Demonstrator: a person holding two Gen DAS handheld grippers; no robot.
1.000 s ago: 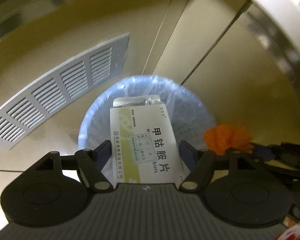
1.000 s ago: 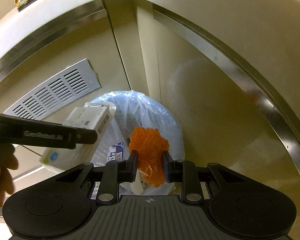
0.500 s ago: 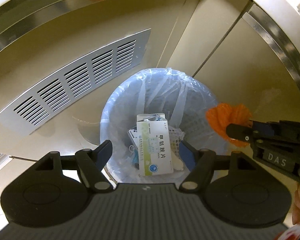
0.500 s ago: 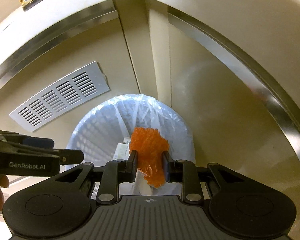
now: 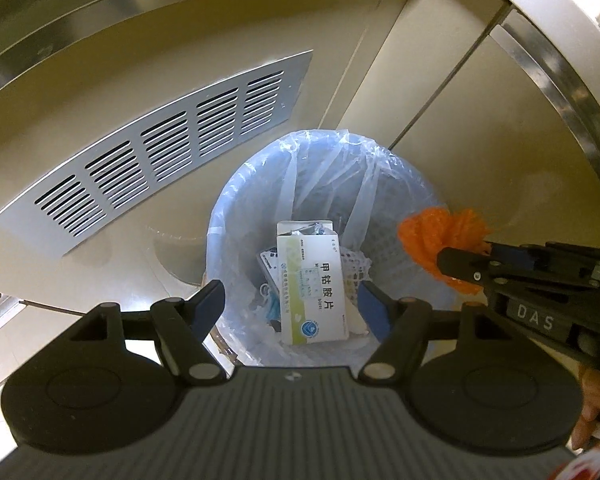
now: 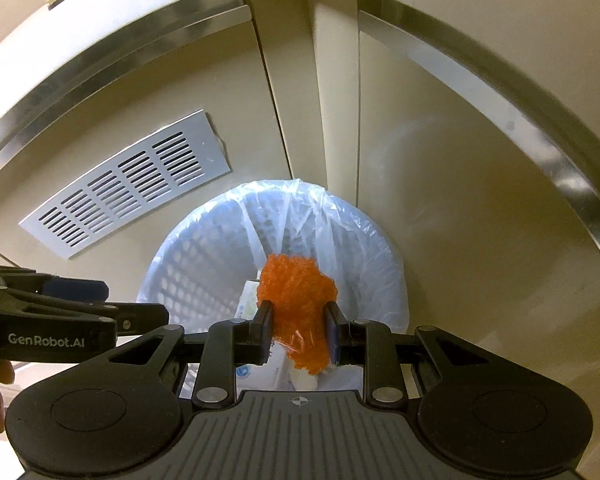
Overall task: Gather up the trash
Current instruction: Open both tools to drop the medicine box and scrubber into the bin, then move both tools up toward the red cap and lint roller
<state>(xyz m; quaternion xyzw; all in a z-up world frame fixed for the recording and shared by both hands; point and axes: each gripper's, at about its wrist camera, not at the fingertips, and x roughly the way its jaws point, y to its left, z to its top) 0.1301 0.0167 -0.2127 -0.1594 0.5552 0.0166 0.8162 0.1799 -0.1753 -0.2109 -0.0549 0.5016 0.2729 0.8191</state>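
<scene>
Left gripper (image 5: pixel 292 300): fingers apart, nothing held, positioned over lined trash bin (image 5: pixel 404 184). Medicine box (image 5: pixel 314 284) lying inside bin on other litter. Right gripper (image 6: pixel 299 332): fingers clamped on orange mesh wad (image 6: pixel 296 292), held above bin. Vent grille (image 5: pixel 160 164) mounted behind bin.

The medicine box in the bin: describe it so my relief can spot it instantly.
Find the round bin with the clear liner, below the slatted vent. The medicine box lies flat on top of the trash inside. It is the only white carton with a green stripe and large black Chinese characters.
</scene>
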